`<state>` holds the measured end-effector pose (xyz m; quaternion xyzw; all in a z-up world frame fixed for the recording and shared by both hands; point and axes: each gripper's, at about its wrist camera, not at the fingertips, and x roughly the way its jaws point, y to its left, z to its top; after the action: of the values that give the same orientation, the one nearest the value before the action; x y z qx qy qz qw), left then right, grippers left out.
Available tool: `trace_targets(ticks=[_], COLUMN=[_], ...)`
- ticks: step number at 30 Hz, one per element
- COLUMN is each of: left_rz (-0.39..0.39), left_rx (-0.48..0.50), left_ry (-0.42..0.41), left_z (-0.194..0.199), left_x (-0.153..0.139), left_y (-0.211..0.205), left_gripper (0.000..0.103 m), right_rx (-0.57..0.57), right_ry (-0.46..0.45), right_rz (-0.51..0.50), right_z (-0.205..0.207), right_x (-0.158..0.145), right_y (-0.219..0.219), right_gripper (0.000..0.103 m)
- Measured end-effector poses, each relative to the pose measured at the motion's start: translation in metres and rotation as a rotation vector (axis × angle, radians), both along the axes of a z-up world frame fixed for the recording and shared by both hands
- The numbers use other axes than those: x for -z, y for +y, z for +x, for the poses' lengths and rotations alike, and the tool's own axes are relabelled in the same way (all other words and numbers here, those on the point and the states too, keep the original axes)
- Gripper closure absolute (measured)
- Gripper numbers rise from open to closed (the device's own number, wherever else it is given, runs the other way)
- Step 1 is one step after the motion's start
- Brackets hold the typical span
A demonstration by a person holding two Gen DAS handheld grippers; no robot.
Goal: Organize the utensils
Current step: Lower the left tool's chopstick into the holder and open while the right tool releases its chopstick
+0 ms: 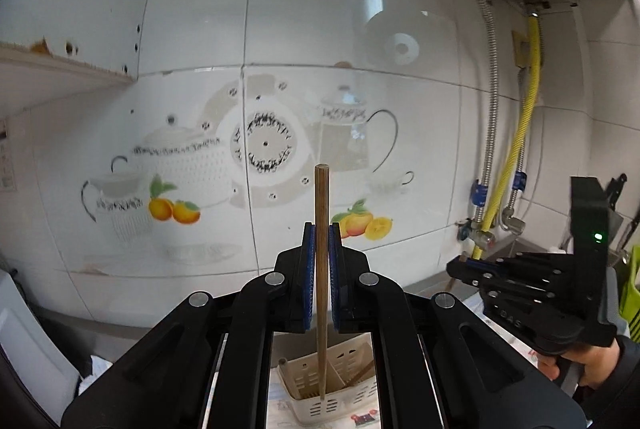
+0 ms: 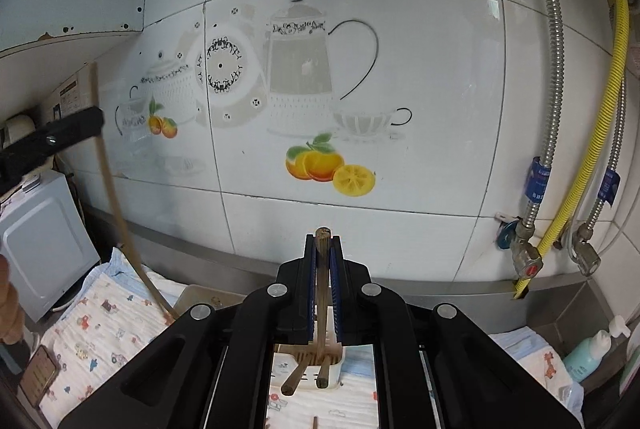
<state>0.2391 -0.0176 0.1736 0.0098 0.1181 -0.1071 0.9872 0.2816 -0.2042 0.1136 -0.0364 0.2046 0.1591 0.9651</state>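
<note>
Wooden chopstick (image 1: 321, 229) clamped upright in left gripper (image 1: 320, 229) jaws above holder (image 1: 340, 385).

Steel counter (image 2: 460, 289) — printed cloth (image 2: 100, 325), utensil holder (image 1: 340, 385)

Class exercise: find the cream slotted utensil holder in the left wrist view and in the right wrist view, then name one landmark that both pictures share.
Left wrist view: the utensil holder sits at bottom centre, seen through the gap in the left claw's frame.
Right wrist view: the utensil holder is again at bottom centre, mostly hidden behind the right claw.
Shared landmark: the yellow hose on the tiled wall at right.
</note>
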Motion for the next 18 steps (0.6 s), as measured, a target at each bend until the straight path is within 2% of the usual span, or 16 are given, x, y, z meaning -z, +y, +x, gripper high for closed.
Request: trace_targets(ticks=[7, 18], left_rz=[0.004, 0.032], left_rx=[0.001, -0.001], left_ry=[0.003, 0.096], left_z=[0.014, 0.03], left_x=[0.008, 0.04], left_y=[-0.004, -0.006], left_gripper=[0.098, 0.098], right_rx=[-0.003, -0.006], right_ry=[0.008, 0.039], right_rz=[0.001, -0.008], right_z=[0.003, 0.005], right_x=[0.004, 0.017], right_y=[-0.001, -0.002], right_gripper=[0.097, 0.096])
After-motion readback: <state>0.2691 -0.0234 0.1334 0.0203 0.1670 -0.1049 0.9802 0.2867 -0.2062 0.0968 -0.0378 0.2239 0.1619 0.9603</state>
